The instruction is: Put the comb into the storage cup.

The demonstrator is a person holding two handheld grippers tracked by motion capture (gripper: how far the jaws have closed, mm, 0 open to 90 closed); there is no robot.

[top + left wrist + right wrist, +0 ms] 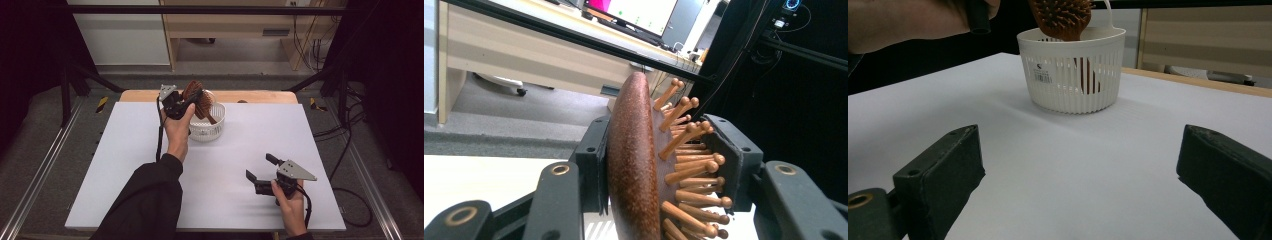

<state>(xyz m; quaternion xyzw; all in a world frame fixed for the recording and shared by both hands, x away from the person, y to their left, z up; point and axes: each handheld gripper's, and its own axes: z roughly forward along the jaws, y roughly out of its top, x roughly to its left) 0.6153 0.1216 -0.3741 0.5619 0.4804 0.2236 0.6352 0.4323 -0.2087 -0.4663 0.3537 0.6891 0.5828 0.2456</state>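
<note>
A brown wooden hairbrush [202, 102] with round-tipped pegs is clamped in my left gripper [192, 99], which is shut on the brush head above a white slatted basket [216, 125]. The brush handle points down into the basket. In the left gripper view both pads press on the hairbrush [634, 170], one on its smooth back and one on the peg side, with my left gripper [664, 155] filling the lower frame. My right gripper [261, 167] rests open near the front right of the table with nothing between its jaws. It faces the basket [1073, 75] and the hairbrush [1060, 17] above it.
A white board [280, 130] covers the table, with a wooden edge [260, 96] showing at the back. Black frame bars stand at both sides. Cables [350, 150] lie on the floor to the right. A pale desk [225, 25] stands beyond the table.
</note>
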